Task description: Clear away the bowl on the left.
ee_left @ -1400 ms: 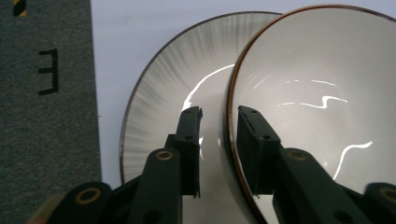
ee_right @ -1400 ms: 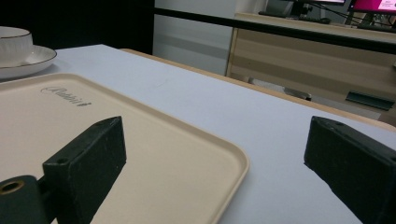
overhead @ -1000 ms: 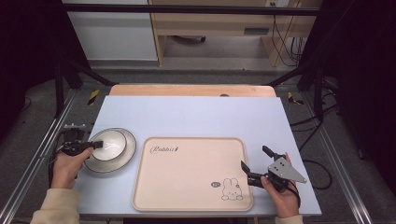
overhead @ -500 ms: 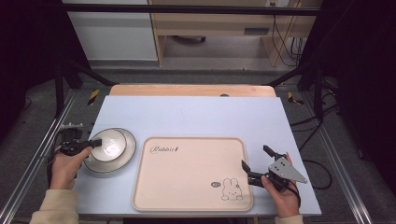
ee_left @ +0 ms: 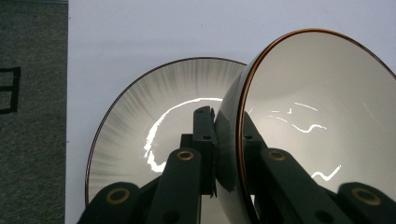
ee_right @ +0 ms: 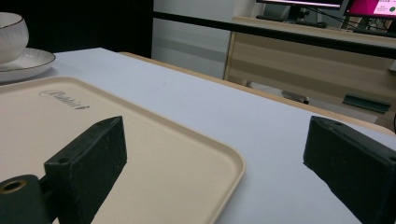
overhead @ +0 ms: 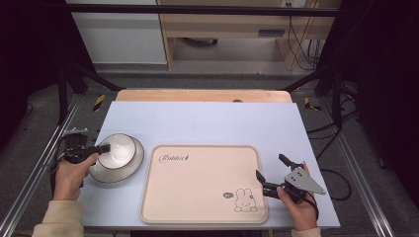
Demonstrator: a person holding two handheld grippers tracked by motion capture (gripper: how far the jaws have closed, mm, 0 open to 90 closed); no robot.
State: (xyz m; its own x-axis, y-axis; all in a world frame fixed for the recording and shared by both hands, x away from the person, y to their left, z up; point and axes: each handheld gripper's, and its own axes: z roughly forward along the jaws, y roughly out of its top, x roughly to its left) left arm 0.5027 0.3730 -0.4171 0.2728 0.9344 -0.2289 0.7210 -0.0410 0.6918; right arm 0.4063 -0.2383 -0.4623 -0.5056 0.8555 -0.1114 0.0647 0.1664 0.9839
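A white bowl (overhead: 120,147) with a brown rim hangs tilted just above a white ribbed plate (overhead: 109,178) at the table's left. My left gripper (overhead: 104,148) is shut on the bowl's near wall. In the left gripper view one jaw is outside the bowl (ee_left: 317,116) and the other inside, with the plate (ee_left: 149,121) beneath my left gripper (ee_left: 226,130). My right gripper (overhead: 270,166) is open and holds nothing, at the right edge of a beige tray (overhead: 197,187) with a rabbit drawing. The right gripper view shows that gripper (ee_right: 219,140) straddling the tray's corner (ee_right: 154,144), with the bowl (ee_right: 11,37) and plate (ee_right: 23,63) far off.
The light blue table top (overhead: 207,121) stretches behind the tray. A wooden board edge (overhead: 202,95) runs along its far side. Metal frame rails (overhead: 29,173) flank the table, and cables (overhead: 341,182) lie on the floor at the right.
The bowl has come up off the plate's middle and tilted in my left gripper, shifting slightly to the right. The right gripper has stayed where it was.
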